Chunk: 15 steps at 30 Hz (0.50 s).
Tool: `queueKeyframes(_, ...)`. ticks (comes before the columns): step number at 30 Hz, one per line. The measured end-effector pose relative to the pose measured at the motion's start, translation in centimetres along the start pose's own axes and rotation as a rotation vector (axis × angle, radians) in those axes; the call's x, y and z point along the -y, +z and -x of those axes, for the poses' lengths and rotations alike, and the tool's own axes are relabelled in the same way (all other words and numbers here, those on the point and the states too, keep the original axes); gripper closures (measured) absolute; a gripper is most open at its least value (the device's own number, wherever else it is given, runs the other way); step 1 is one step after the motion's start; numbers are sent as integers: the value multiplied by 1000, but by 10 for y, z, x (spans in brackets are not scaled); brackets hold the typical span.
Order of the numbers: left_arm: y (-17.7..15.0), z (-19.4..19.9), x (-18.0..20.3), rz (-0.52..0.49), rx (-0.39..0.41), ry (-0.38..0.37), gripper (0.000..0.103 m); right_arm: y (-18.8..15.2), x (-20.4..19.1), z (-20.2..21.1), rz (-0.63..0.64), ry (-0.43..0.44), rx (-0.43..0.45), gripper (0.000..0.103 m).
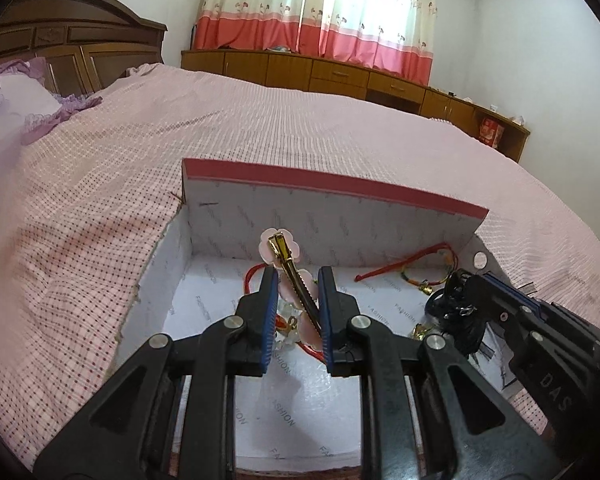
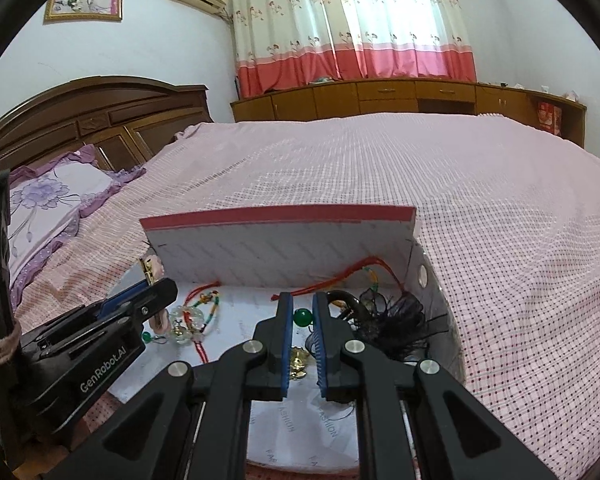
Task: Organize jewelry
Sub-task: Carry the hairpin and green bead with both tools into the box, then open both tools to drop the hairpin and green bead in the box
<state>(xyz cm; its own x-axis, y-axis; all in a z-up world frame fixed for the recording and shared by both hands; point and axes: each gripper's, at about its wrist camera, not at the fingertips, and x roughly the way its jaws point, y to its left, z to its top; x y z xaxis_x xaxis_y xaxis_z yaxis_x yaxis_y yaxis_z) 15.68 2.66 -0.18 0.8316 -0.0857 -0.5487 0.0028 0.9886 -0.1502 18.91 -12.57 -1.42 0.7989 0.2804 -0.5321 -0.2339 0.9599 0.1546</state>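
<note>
From the left wrist view, the left gripper [image 1: 298, 276] reaches into the open box [image 1: 332, 196], its jaws pinching a gold hair clip [image 1: 290, 264] tilted above the box floor. From the right wrist view, the right gripper [image 2: 302, 300] hovers low over the box, jaws slightly parted around nothing, with a green bead [image 2: 302, 317], a red cord [image 2: 340, 276] and what seems a black lace piece [image 2: 396, 312] inside.

box [image 1: 332, 196]: open, white-lined with "fashion" print, red-edged lid standing upright at the far side, set on the bed. hair clip [image 1: 290, 264]: gold, toothed, pink flower petals behind it, tilted up, raised above the box floor. red cord bracelets [image 2: 204, 312] with coloured beads lie on the floor, left and far right. green bead [image 2: 302, 317] mid-floor. black lace piece [image 2: 392, 316] in right corner.
</note>
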Motion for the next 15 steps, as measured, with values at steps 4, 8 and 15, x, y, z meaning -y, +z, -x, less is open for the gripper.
queueKeyframes(4,-2,-2,1,0,-12,0,92,-3,3,-6,-10,-5,-16,92)
queueKeyframes(8,-2,-5,3,2,-20,0,92,-6,6,-10,-22,-9,-28,92)
queueKeyframes(15,0,-7,4,-1,-22,3,91,-8,7,-12,-24,-14,-41,91)
